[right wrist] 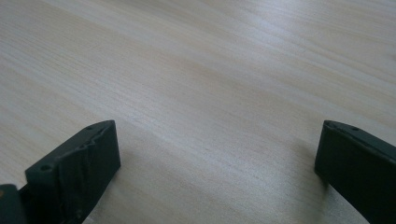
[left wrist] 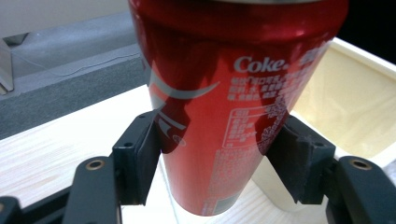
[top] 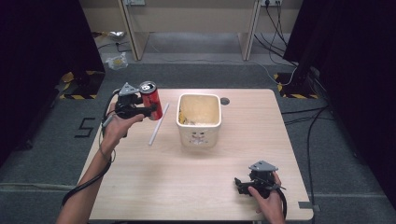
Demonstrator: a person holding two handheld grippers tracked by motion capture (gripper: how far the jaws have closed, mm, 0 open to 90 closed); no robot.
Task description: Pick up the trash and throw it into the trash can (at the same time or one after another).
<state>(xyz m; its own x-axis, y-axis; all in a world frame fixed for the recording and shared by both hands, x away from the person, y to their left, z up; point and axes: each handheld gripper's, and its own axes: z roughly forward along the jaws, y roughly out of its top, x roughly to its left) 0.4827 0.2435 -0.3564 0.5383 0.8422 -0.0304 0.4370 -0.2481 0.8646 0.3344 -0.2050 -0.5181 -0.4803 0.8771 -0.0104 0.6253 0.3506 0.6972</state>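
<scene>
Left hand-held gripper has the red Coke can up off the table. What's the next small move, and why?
Probably carry the red aluminium Coke can sideways over the open cream square bin. The left hand-held gripper clamps it, lifted and tilted, just left of the bin, and the white straw lies between them.

**Legible markings**

Red aluminium drink can (left wrist: 233, 107): white "Coke" wordmark on its side, with blocks of small white print below, too fine to read. Grey floor (top: 46, 140) left of the table: a black "5".
</scene>
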